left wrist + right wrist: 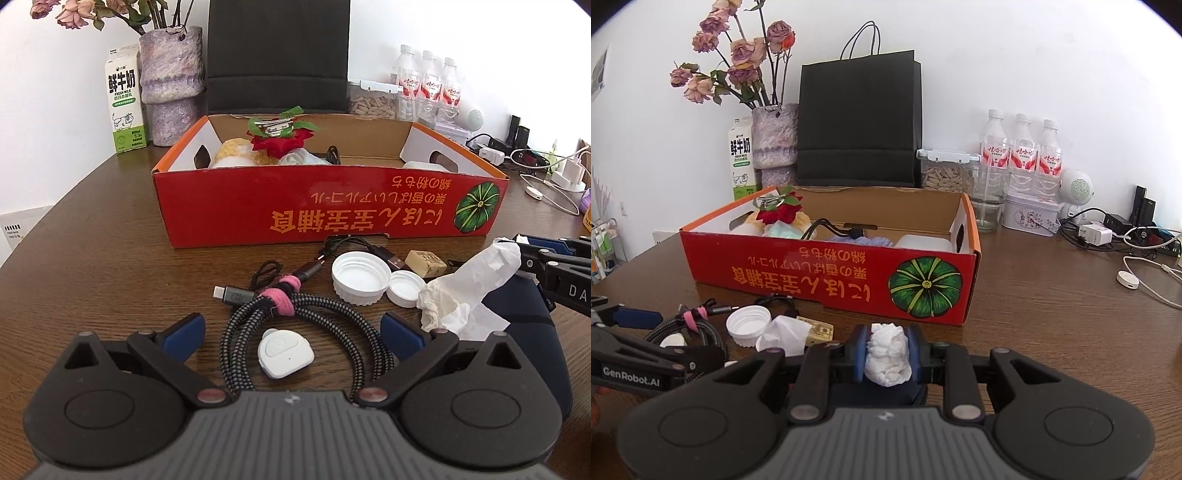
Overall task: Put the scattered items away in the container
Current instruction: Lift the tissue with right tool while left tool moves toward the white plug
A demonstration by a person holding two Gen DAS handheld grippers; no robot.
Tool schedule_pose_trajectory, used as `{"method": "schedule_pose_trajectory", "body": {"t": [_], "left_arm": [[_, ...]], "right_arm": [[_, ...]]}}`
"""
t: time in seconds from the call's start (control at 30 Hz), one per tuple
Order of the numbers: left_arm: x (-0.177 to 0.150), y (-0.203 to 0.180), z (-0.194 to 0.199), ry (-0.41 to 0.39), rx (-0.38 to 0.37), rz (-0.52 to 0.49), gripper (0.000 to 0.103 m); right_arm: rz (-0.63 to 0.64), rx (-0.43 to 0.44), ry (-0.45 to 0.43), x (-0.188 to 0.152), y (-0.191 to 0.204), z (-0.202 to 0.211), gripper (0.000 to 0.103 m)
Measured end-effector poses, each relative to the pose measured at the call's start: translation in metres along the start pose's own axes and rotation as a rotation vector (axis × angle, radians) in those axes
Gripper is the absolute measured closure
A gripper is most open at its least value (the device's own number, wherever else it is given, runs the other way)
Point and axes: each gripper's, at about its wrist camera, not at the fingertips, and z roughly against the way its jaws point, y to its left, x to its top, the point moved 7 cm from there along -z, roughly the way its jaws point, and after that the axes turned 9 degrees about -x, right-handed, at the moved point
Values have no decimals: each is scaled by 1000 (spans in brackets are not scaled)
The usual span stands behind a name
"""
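Observation:
The red cardboard box stands on the wooden table; it holds a red flower clip, yarn and cables. In front of it lie a braided cable with a pink tie, a white earbud case, a large white cap, a small white cap and a beige eraser. My left gripper is open, its fingers on either side of the cable and case. My right gripper is shut on a crumpled white tissue, also seen in the left wrist view.
Behind the box stand a milk carton, a vase of dried roses, a black paper bag, water bottles, a seed jar and a tin. Chargers and cables lie at right.

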Motion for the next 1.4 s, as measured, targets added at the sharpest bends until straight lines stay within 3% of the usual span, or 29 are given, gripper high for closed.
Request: {"method": "schedule_pose_trajectory", "body": {"t": [0.53, 0.9, 1.17, 1.2, 1.23, 1.4], "left_arm": [[-7, 2, 4, 40, -33, 18, 0], [-3, -1, 4, 145, -39, 18, 0], [-4, -4, 1, 149, -3, 5, 0], [-5, -3, 2, 141, 1, 14, 1], [-4, -2, 3, 131, 9, 17, 9], [-1, 1, 6, 117, 15, 41, 12]], "right_arm": [[0, 3, 4, 0, 1, -1, 80], [-1, 19, -2, 0, 2, 2, 79], [1, 38, -12, 2, 4, 9, 79], [3, 41, -12, 2, 5, 10, 79], [4, 43, -13, 2, 5, 10, 79], [4, 53, -7, 1, 5, 12, 79]]}}
